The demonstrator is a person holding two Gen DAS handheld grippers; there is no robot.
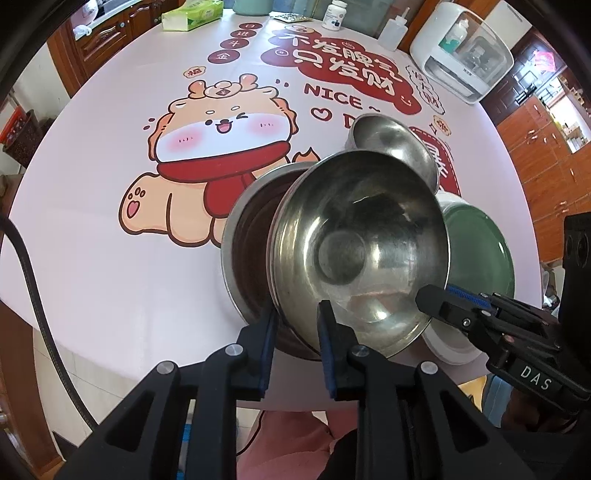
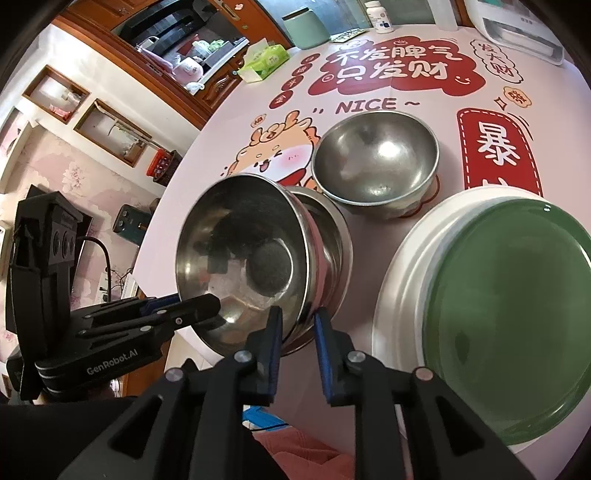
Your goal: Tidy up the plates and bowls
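Observation:
A steel bowl point(image 1: 354, 243) point(image 2: 243, 258) hangs tilted over a second steel bowl point(image 1: 251, 236) point(image 2: 332, 236) that stands on the table. My left gripper point(image 1: 295, 325) point(image 2: 177, 310) is shut on its near-left rim. My right gripper point(image 2: 297, 325) point(image 1: 436, 299) is shut on its near-right rim. A third steel bowl point(image 1: 391, 144) point(image 2: 376, 158) stands behind them. A green plate point(image 2: 506, 314) point(image 1: 476, 243) lies on a white plate point(image 2: 402, 266) point(image 1: 443, 343) at the right.
The round table point(image 1: 110, 240) has a cartoon-printed cover. At its far edge stand a tissue pack point(image 1: 192, 14), a white bottle point(image 1: 334, 14), a squeeze bottle point(image 1: 393, 31) and a white appliance point(image 1: 465, 51). The table's near edge lies just under my grippers.

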